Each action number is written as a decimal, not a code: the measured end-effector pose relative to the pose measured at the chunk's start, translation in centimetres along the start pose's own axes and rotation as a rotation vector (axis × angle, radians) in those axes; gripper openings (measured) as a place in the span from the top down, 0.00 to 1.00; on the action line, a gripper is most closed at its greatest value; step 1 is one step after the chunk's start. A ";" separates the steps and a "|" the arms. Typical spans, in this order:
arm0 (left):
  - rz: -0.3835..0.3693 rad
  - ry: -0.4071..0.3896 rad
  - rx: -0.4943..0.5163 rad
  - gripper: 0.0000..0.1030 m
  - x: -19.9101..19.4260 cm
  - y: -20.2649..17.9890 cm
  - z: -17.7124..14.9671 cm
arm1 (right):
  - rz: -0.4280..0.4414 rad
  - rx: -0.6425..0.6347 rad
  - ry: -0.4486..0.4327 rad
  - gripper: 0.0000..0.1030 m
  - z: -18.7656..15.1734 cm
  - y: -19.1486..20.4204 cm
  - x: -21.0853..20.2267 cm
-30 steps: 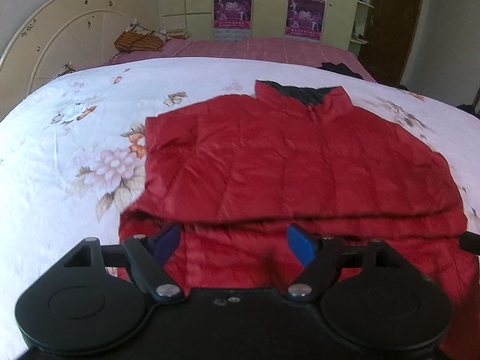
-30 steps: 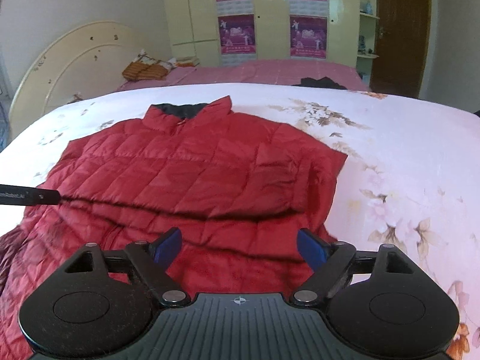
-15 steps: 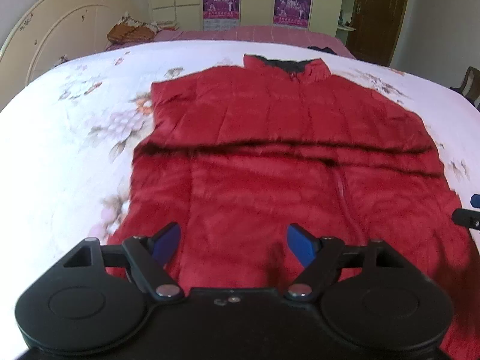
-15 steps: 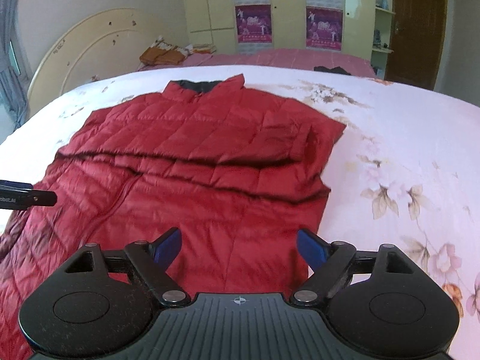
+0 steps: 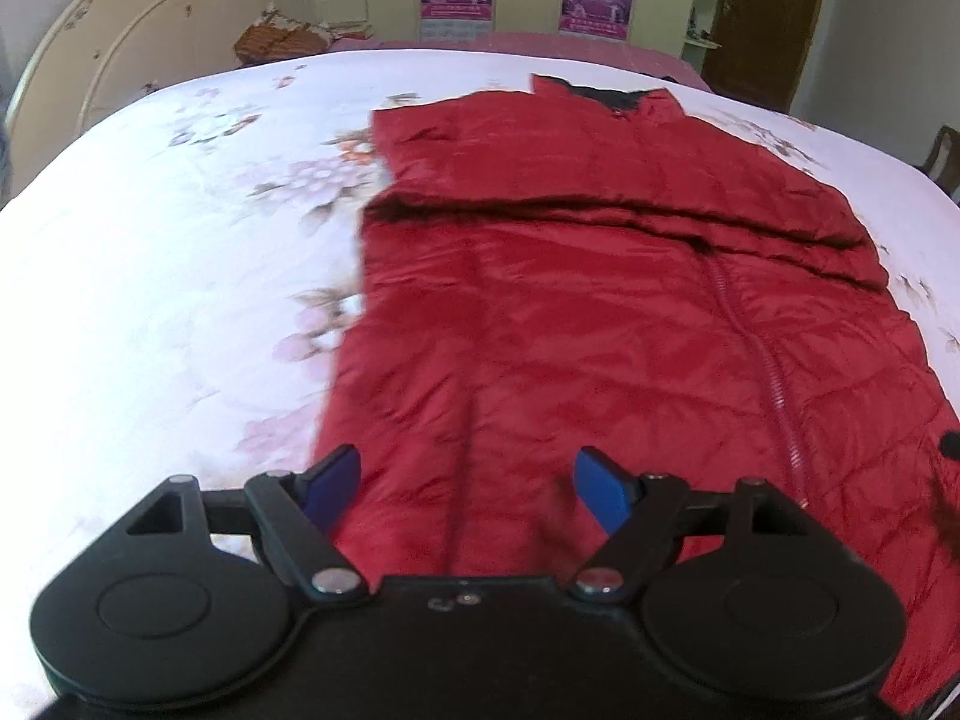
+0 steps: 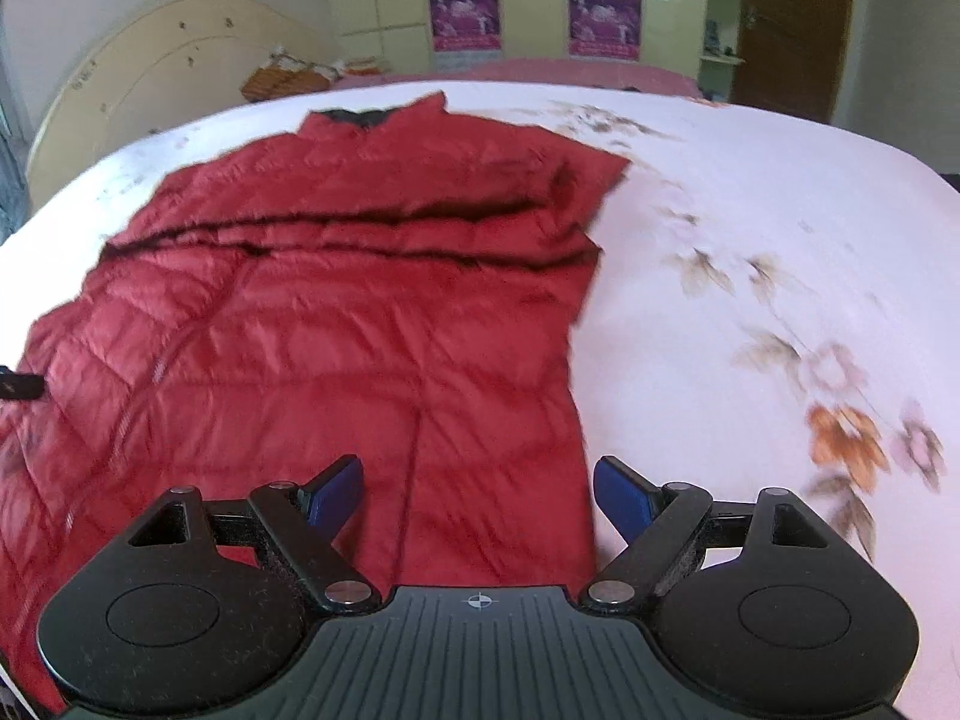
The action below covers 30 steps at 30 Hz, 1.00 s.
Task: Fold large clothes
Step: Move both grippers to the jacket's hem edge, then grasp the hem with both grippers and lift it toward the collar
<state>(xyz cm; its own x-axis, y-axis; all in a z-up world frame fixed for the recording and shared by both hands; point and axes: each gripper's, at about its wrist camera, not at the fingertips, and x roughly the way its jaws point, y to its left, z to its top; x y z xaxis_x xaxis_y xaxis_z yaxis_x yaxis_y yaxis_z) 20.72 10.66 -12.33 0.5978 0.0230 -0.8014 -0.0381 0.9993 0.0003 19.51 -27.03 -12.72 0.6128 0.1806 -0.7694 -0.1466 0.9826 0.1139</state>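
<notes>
A red quilted jacket [image 5: 600, 312] lies flat on the floral bed sheet [image 5: 150, 300], dark collar at the far end, sleeves folded across its chest, zipper running down its front. My left gripper [image 5: 468, 489] hovers open above the jacket's near left hem with nothing between its blue pads. In the right wrist view the same jacket [image 6: 336, 330] fills the left half. My right gripper [image 6: 480, 495] is open above the jacket's near right hem, empty. A tip of the left gripper [image 6: 18, 385] shows at the left edge.
The white floral sheet [image 6: 750, 312] spreads wide to the right of the jacket. A cream headboard [image 5: 120, 36] stands at the far left, with a second pink bed [image 6: 540, 69], cupboards with posters and a brown door [image 5: 768, 12] behind.
Both grippers have drawn back toward the jacket's near hem, so more of its lower body and zipper shows. Both stay open and empty.
</notes>
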 end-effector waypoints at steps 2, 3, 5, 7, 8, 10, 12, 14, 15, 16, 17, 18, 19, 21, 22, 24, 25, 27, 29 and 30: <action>0.002 0.001 -0.016 0.24 -0.6 1.4 -0.7 | -0.021 0.006 0.013 0.19 -0.9 -0.1 -0.5; 0.007 0.004 -0.018 0.24 -0.8 2.0 -1.1 | -0.031 0.011 0.022 0.19 -1.3 -0.2 -0.7; 0.018 0.012 -0.025 0.24 -1.1 3.3 -1.8 | -0.045 0.026 0.034 0.19 -2.1 -0.4 -1.1; 0.022 0.023 -0.041 0.24 -1.4 4.6 -2.5 | -0.058 0.039 0.046 0.19 -2.9 -0.7 -1.4; 0.020 0.027 -0.051 0.24 -1.4 5.1 -2.8 | -0.067 0.046 0.052 0.19 -3.3 -0.9 -1.6; 0.005 0.036 -0.071 0.24 -1.6 6.3 -3.6 | -0.070 0.074 0.062 0.19 -4.0 -1.3 -2.0; -0.014 0.051 -0.081 0.24 -1.5 7.1 -4.3 | -0.063 0.109 0.071 0.19 -4.8 -1.6 -2.4; -0.031 0.057 -0.076 0.25 -1.6 7.4 -5.0 | -0.060 0.129 0.074 0.19 -5.4 -1.6 -2.7; -0.039 0.058 -0.071 0.26 -1.7 7.5 -5.3 | -0.058 0.134 0.074 0.19 -5.6 -1.5 -2.9; -0.053 0.062 -0.068 0.27 -1.8 7.5 -5.6 | -0.057 0.138 0.076 0.19 -5.9 -1.4 -3.1; -0.066 0.065 -0.068 0.28 -2.0 7.6 -5.8 | -0.054 0.142 0.079 0.19 -6.1 -1.3 -3.4; -0.076 0.068 -0.069 0.29 -2.1 7.7 -6.0 | -0.052 0.146 0.080 0.20 -6.4 -1.1 -3.6; -0.088 0.072 -0.071 0.30 -2.3 7.7 -6.2 | -0.051 0.146 0.082 0.20 -6.6 -1.0 -3.8; -0.111 0.074 -0.076 0.35 -2.6 7.8 -6.7 | -0.054 0.150 0.084 0.20 -7.1 -0.7 -4.2; -0.121 0.073 -0.074 0.40 -2.8 7.6 -6.9 | -0.053 0.155 0.086 0.20 -7.4 -0.6 -4.4; -0.139 0.075 -0.055 0.51 -3.0 7.3 -7.3 | -0.053 0.159 0.092 0.20 -7.8 -0.4 -4.8; -0.153 0.077 -0.044 0.60 -3.2 7.0 -7.4 | -0.054 0.159 0.091 0.30 -8.0 -0.3 -5.0; -0.177 0.087 -0.032 0.69 -3.4 6.7 -7.6 | -0.042 0.156 0.091 0.43 -8.3 -0.1 -5.5; -0.207 0.093 -0.030 0.82 -3.5 6.5 -7.6 | -0.032 0.157 0.095 0.54 -8.4 0.1 -5.8; -0.218 0.095 -0.030 0.83 -3.5 6.4 -7.7 | -0.026 0.163 0.097 0.60 -8.4 0.1 -5.8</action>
<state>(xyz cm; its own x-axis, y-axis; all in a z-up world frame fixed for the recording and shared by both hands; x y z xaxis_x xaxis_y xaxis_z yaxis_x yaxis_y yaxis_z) 12.24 16.79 -14.09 0.5167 -0.1978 -0.8330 0.0588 0.9788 -0.1960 9.41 -28.34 -13.50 0.5360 0.1580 -0.8293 0.0010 0.9822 0.1878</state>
